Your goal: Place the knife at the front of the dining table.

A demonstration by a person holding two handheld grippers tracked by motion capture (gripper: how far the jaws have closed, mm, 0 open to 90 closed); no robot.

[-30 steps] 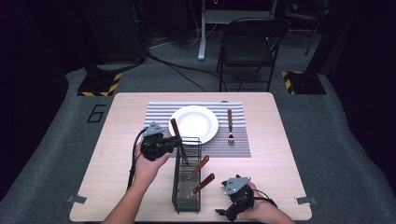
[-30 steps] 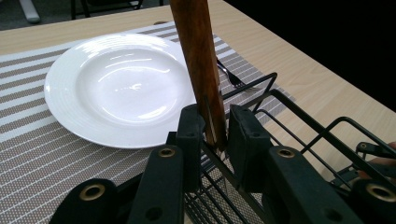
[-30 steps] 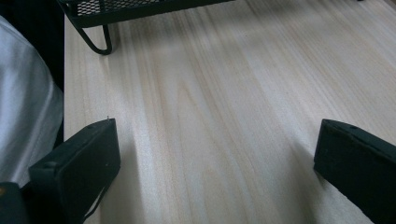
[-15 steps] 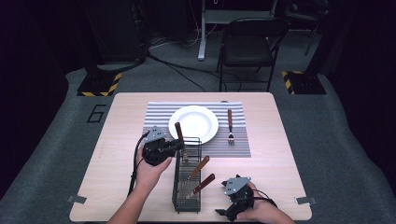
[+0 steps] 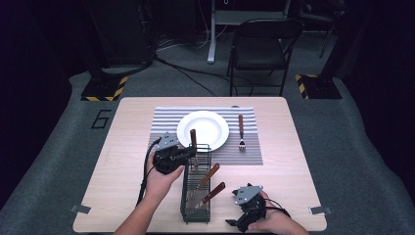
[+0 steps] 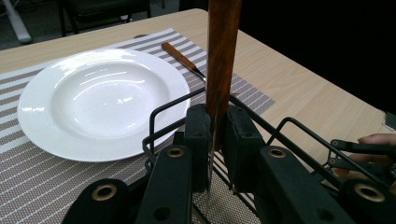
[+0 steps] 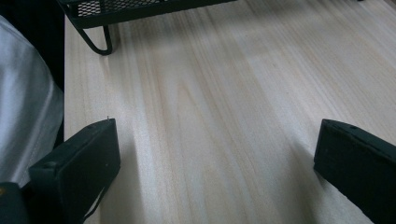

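My left gripper [image 5: 188, 154] [image 6: 215, 116] is shut on a wooden-handled knife [image 5: 193, 138] [image 6: 223, 56], its pads pinching the thin metal just below the handle. The knife stands upright at the far end of a black wire basket [image 5: 195, 215] [image 6: 168, 105]. Two more wooden-handled utensils [image 5: 210, 174] lean inside the basket. My right gripper [image 5: 235, 223] [image 7: 215, 140] rests open on the bare tabletop to the right of the basket's near end, with nothing between its jaws.
A white plate [image 5: 203, 129] [image 6: 93, 98] sits on a striped placemat [image 5: 166, 120] just beyond the basket. A wooden-handled fork [image 5: 241, 129] [image 6: 180, 55] lies on the mat right of the plate. A folding chair [image 5: 262, 49] stands behind the table.
The left gripper and the knife shifted slightly right and down at the basket's far end, and the knife now stands more upright. The right gripper has stayed put.
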